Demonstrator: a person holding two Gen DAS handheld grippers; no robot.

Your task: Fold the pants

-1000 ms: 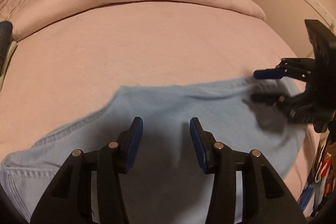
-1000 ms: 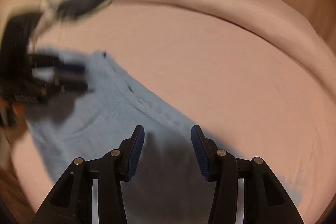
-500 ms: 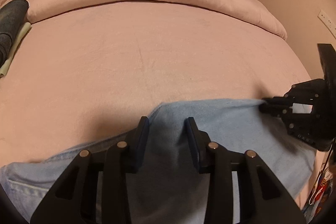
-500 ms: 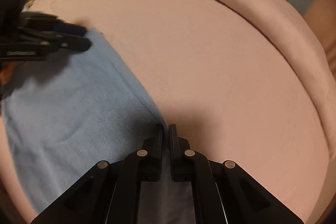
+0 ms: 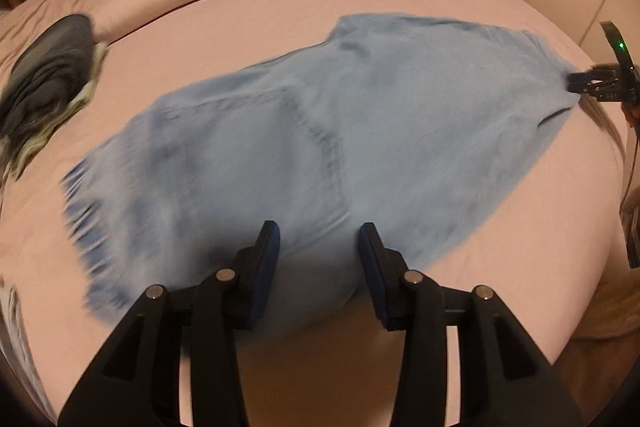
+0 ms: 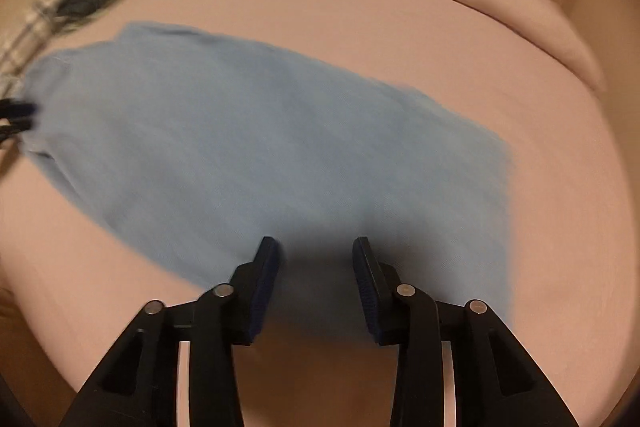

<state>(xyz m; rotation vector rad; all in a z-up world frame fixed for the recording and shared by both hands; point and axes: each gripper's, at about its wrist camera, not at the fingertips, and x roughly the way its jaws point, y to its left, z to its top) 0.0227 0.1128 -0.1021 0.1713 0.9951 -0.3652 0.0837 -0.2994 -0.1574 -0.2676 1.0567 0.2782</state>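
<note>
Looking through the left wrist view first: the left gripper stands with its jaws apart and opening, poised over the near edge of the pants, with denim below the gap but neither pad pressing on it. The pants lie spread across the pink bed, pocket side up, one frayed hem toward the left. A dark bundle of clothes sits at the far left, apart from them. In the right wrist view the right gripper likewise has its jaws parted and opening above the pants' near edge, gripping nothing. Judged step: the garment has just been laid flat and let go, and no fold is visible yet. The next move calls for both tools to re-grip matching edge points and carry them across evenly.
</note>
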